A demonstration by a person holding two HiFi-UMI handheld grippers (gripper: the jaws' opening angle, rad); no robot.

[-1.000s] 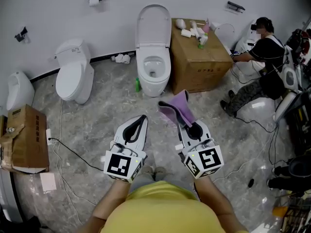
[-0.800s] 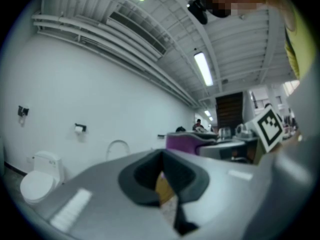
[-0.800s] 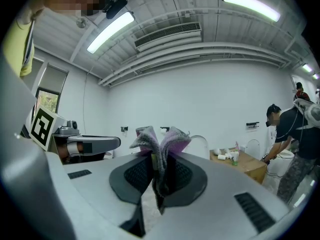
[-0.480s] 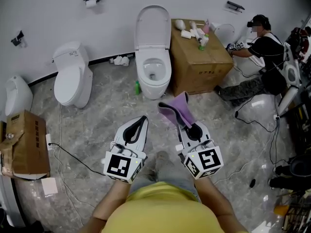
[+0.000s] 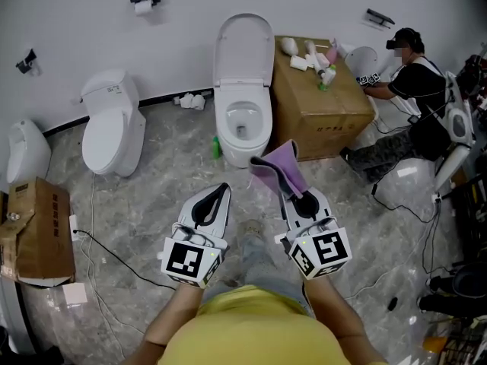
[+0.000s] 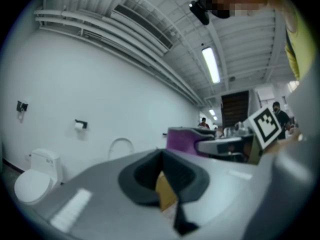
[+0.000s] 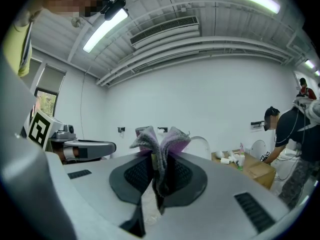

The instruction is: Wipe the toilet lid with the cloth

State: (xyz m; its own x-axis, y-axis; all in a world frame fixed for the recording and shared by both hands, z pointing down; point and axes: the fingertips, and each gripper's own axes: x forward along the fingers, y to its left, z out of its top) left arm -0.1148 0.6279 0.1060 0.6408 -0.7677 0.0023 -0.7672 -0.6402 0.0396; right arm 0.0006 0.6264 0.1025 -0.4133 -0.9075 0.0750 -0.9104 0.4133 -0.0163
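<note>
A white toilet stands against the far wall with its lid (image 5: 243, 46) raised upright over the open bowl (image 5: 242, 124). A purple cloth (image 5: 275, 169) sticks up from my right gripper (image 5: 285, 182), which is shut on it; in the right gripper view the cloth (image 7: 161, 143) fans out above the pads of that gripper (image 7: 157, 180), with the lid (image 7: 201, 144) behind. My left gripper (image 5: 222, 187) is beside it, shut and empty, its pads (image 6: 161, 178) pressed together. Both grippers are held level, well short of the toilet.
A large cardboard box (image 5: 319, 105) with bottles on top stands right of the toilet. A person (image 5: 415, 90) crouches at the far right among cables. A second toilet (image 5: 110, 124) stands at the left, with another box (image 5: 34, 230) near it. A small green bottle (image 5: 217, 147) sits by the toilet's base.
Both grippers and the head view have moved forward toward the open toilet, which now sits nearer. The cloth stays clamped in the right gripper. The person at right has shifted posture.
</note>
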